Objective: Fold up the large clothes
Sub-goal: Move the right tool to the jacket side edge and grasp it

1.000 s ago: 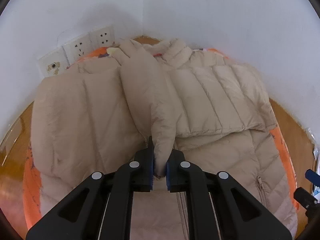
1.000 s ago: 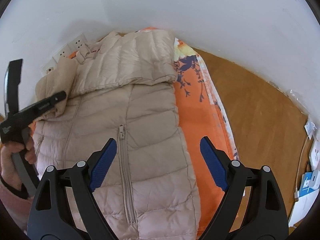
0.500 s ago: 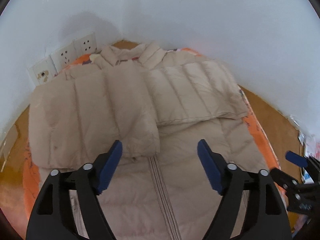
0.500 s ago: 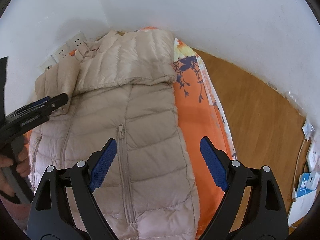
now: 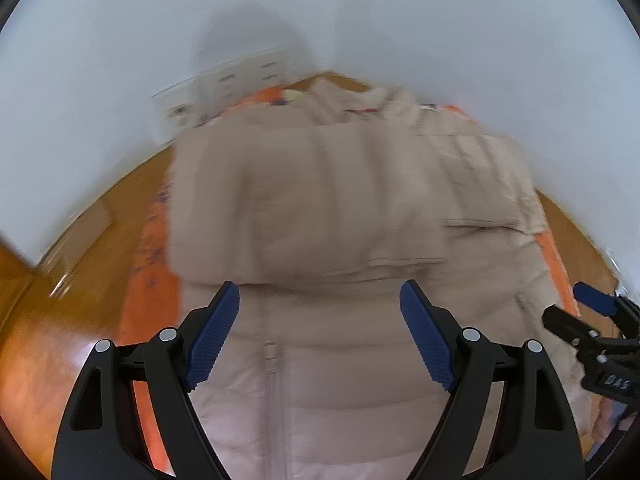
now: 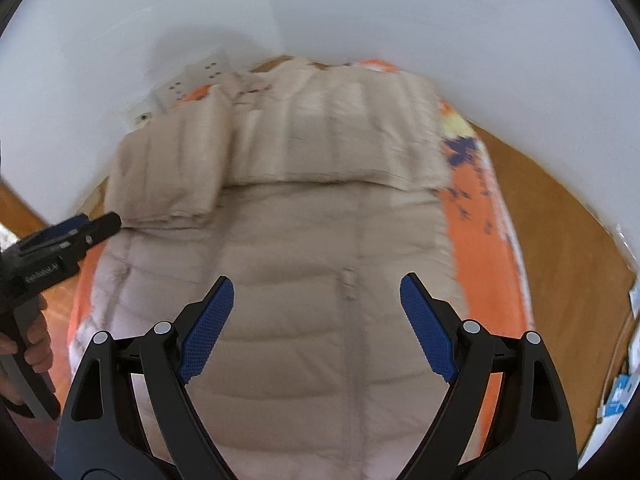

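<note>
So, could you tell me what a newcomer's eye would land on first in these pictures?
First the big beige puffer jacket, lying zipped up on an orange floral cloth that covers a wooden table in a white corner, both sleeves folded across its chest. Then the blue-padded jaws of the right gripper and the left gripper, standing wide open above the lower part of the jacket and holding nothing.

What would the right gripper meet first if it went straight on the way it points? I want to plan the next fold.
Most likely the beige puffer jacket, on its zipped front below the folded sleeves; the right gripper is open and empty.
</note>
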